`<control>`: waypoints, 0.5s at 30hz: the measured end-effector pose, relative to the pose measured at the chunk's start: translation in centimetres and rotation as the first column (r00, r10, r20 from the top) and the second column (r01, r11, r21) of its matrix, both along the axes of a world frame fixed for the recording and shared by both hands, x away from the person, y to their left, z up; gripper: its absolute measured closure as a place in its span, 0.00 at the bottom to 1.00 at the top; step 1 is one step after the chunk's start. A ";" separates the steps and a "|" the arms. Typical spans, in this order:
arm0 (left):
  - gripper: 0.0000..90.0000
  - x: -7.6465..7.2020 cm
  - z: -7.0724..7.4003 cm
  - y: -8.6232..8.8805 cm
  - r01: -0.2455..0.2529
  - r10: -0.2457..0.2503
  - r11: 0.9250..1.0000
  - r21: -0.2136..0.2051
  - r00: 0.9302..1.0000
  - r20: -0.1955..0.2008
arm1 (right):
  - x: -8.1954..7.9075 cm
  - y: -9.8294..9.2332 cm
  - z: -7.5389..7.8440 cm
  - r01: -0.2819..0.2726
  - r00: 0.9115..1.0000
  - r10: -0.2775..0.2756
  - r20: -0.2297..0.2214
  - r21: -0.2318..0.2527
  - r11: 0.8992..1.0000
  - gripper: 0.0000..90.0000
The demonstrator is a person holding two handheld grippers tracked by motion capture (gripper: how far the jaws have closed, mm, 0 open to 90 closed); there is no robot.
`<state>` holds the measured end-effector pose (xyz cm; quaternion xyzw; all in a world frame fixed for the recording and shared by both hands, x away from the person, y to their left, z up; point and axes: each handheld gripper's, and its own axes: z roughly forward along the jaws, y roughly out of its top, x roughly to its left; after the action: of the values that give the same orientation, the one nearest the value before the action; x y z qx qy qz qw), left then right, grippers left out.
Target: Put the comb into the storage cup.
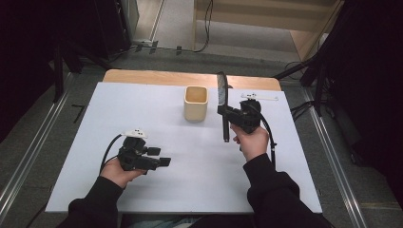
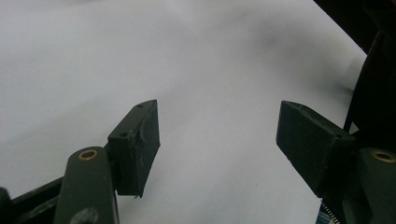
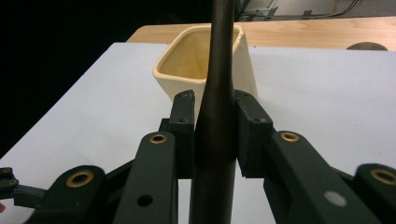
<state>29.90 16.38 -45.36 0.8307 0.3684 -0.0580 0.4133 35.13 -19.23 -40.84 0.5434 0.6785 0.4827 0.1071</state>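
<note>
Right gripper [image 1: 231, 113] clamped on the thick handle of a dark long-handled utensil [image 1: 223, 102], held upright near the table's far right, its flat head rising above the jaws. In the right gripper view the handle [image 3: 215, 116] stands pinched between both pads, with the cream square cup [image 3: 205, 58] just behind it. Cup [image 1: 196, 102] sits mid-table toward the far edge, just left of the utensil, apart from it. Left gripper [image 1: 161, 156] jaws spread wide, nothing between them, low over bare white tabletop [image 1: 142, 104] at near left. Broad open surface between the two hands; wooden strip [image 1: 157, 77] along the far edge.
</note>
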 end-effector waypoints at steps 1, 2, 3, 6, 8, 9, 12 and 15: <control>0.34 0.0 0.0 0.1 -0.003 0.003 1.000 -0.002 1.000 0.000 | 0.0 0.1 0.0 0.001 1.000 -0.001 0.001 0.001 1.000 0.78; 0.34 0.0 0.0 0.2 -0.003 0.003 1.000 0.000 1.000 0.002 | 0.1 0.2 0.1 -0.001 1.000 0.001 0.004 -0.001 1.000 0.78; 0.34 -0.1 0.0 0.3 -0.008 0.008 1.000 -0.002 1.000 -0.001 | 0.2 0.3 0.1 0.000 1.000 0.000 0.006 -0.001 1.000 0.78; 0.34 -0.1 0.0 0.7 -0.013 0.013 1.000 0.000 1.000 -0.002 | 0.4 0.5 0.3 0.004 1.000 -0.004 0.013 0.003 1.000 0.78; 0.34 -0.2 0.1 1.0 -0.017 0.017 1.000 0.004 1.000 -0.003 | 0.6 0.7 0.4 0.006 1.000 -0.006 0.012 0.005 1.000 0.78; 0.34 -0.2 0.0 1.1 -0.020 0.020 1.000 0.002 1.000 -0.003 | 0.7 0.8 0.5 0.006 1.000 -0.006 0.015 0.005 1.000 0.78; 0.34 -0.3 0.0 1.4 -0.020 0.020 1.000 0.009 1.000 -0.006 | 0.9 1.1 0.7 0.007 1.000 -0.007 0.021 0.005 1.000 0.78; 0.34 -0.3 0.0 1.5 -0.020 0.020 1.000 0.012 1.000 -0.006 | 1.2 1.4 1.0 0.010 0.999 -0.010 0.034 0.003 1.000 0.78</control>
<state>29.59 17.92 -45.34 0.8291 0.3785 -0.0543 0.4078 36.31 -17.79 -39.85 0.5387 0.6732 0.4921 0.1201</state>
